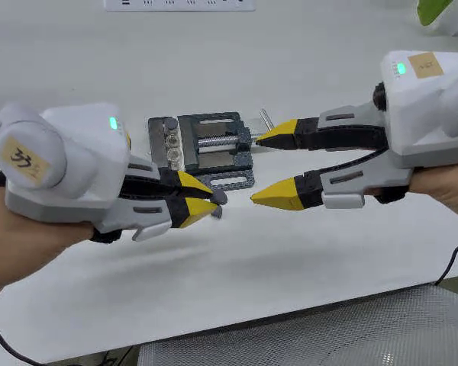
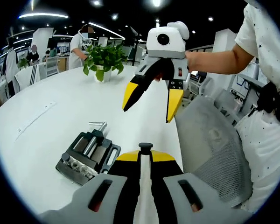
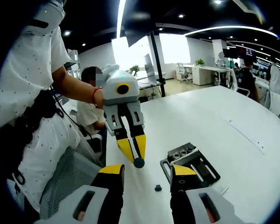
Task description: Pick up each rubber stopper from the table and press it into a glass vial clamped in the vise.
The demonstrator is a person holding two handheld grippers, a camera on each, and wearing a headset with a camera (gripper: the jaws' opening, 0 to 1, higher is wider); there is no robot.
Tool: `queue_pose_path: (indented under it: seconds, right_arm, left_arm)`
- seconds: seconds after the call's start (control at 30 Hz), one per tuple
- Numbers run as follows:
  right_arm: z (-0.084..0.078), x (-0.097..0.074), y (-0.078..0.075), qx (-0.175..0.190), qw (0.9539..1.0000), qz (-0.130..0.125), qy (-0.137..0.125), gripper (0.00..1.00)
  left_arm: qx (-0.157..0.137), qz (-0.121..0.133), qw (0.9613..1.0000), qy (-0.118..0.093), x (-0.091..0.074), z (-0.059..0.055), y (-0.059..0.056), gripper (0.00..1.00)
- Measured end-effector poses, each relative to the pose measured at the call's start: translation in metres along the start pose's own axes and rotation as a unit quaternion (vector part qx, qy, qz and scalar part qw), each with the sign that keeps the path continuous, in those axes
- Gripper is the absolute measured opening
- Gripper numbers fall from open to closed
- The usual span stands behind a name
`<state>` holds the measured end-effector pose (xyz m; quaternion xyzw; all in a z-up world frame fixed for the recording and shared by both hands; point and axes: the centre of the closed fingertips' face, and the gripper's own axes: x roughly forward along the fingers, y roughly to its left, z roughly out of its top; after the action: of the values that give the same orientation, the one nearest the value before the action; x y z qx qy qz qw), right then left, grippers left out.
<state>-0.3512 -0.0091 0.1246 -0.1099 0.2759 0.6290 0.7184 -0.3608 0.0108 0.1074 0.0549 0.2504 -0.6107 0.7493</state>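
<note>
Jaws of the left gripper pinch a dark stopper; the vials in the vise sit just beyond, leftward. The right gripper gapes empty.

Held stopper dark, loose stopper on table, vials clamped.

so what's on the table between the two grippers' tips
One loose stopper on the table, near the left gripper, which grips a second stopper; the right gripper is open. Seen in the right gripper view.
</note>
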Motion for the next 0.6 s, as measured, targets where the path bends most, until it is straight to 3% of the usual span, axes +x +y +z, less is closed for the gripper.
queue_pose_path:
  seconds: [0.2, 0.6]
  right_arm:
    - [0.012, 0.006, 0.015, -0.023, 0.9983, 0.048, 0.023, 0.25]
    - [0.025, 0.009, 0.027, -0.052, 0.9934, 0.090, 0.050, 0.13]
  left_arm:
    - [-0.002, -0.002, 0.9998, -0.020, -0.008, 0.017, -0.006, 0.03]
    - [0.014, -0.006, 0.9994, -0.031, -0.014, 0.031, -0.011, 0.03]
